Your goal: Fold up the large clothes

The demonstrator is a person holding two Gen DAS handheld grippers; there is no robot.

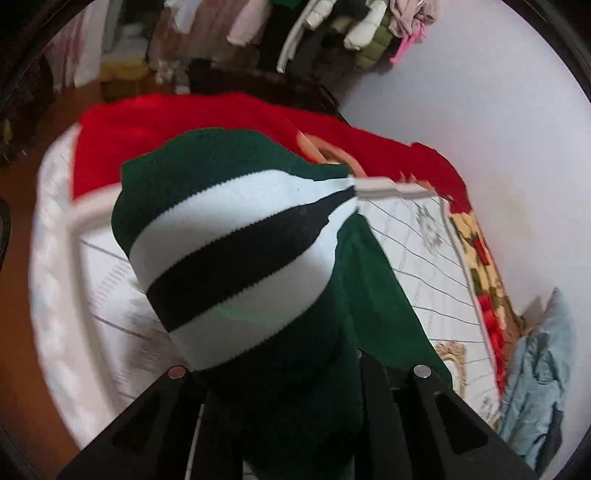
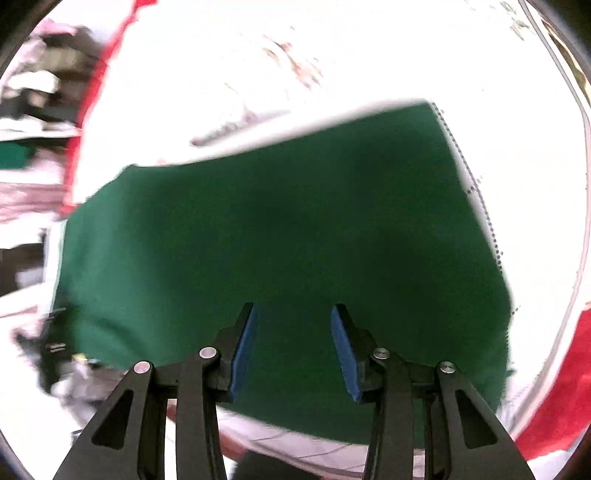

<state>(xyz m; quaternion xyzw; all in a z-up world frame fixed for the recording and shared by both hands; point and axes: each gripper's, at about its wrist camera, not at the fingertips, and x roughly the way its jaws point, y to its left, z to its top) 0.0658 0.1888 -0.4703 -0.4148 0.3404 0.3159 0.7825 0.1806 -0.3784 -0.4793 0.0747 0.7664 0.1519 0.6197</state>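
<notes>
A dark green sweater [image 1: 236, 240] with white and black stripes rises in a bunched fold in front of the left wrist camera. It comes up from between the arms of my left gripper [image 1: 280, 369] and hides the fingertips; the gripper is shut on the cloth. In the right wrist view the plain green body of the sweater [image 2: 280, 221] lies flat on the white bed cover [image 2: 332, 55]. My right gripper [image 2: 294, 308] hovers over its near edge, open. Its blue pads [image 2: 243, 347] are apart with nothing between them.
A white quilted cover [image 1: 417, 258] spreads over the bed, with a red blanket [image 1: 166, 125] at its far end and a flowered blanket edge [image 1: 484, 266] by the wall [image 1: 461, 74]. A blue-grey garment [image 1: 543, 369] lies at the right. Piled clothes [image 1: 351, 29] crowd the back.
</notes>
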